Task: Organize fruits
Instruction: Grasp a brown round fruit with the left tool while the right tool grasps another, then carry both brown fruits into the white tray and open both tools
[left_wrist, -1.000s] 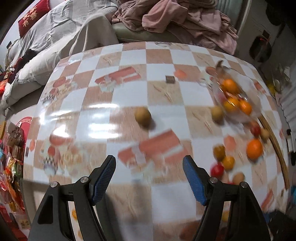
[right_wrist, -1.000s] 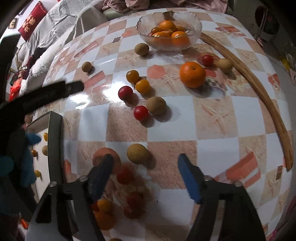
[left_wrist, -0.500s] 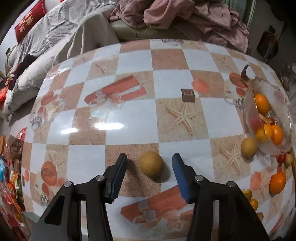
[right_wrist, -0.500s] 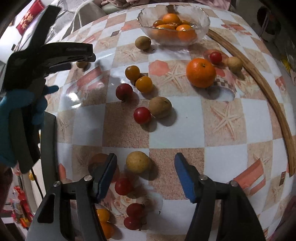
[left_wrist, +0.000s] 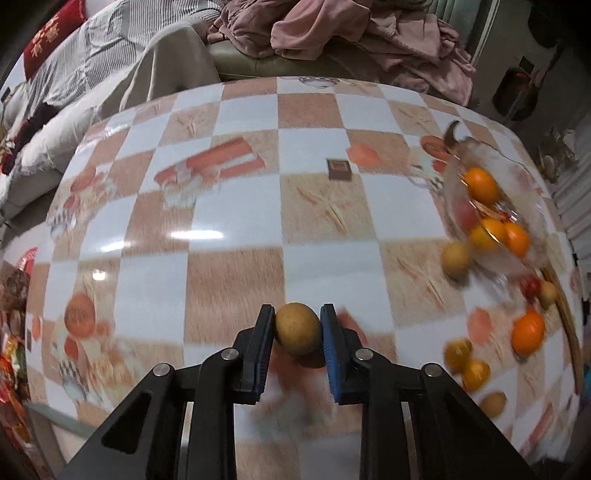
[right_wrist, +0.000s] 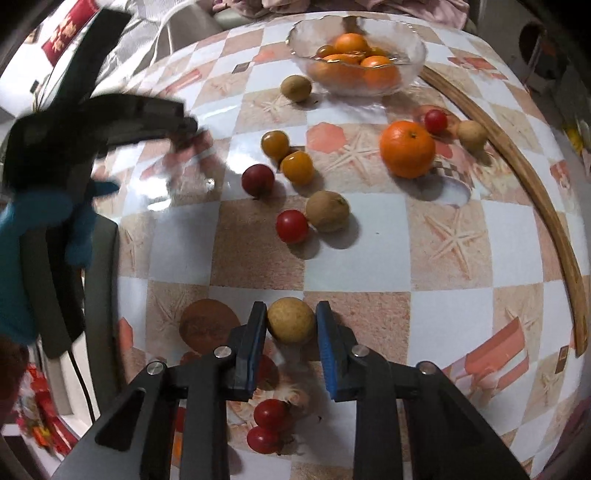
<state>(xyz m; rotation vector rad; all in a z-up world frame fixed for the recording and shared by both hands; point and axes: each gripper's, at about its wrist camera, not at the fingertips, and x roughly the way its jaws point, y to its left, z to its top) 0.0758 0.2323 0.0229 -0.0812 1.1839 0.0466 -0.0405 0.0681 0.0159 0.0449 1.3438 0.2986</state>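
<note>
My left gripper (left_wrist: 297, 325) is shut on a brown round fruit (left_wrist: 297, 328), just above the checkered table. My right gripper (right_wrist: 291, 321) is shut on a yellowish round fruit (right_wrist: 291, 320) at the table's near side. A glass bowl (right_wrist: 413, 59) with several oranges stands at the far side; it also shows blurred in the left wrist view (left_wrist: 524, 192). Loose on the table lie a big orange (right_wrist: 407, 148), a brown fruit (right_wrist: 327, 211), red tomatoes (right_wrist: 291, 226) and small orange fruits (right_wrist: 296, 167). The left gripper also shows in the right wrist view (right_wrist: 184, 127), where the fruit it holds is hidden.
A curved wooden strip (right_wrist: 554, 206) runs along the table's right side. Another brown fruit (right_wrist: 295, 87) lies by the bowl. More red tomatoes (right_wrist: 271, 413) lie under my right gripper. A sofa with clothes (left_wrist: 332, 33) stands behind the table.
Both grippers have closed: the left on the brown fruit it was straddling, the right on the yellowish fruit. The left wrist view is blurred with motion.
</note>
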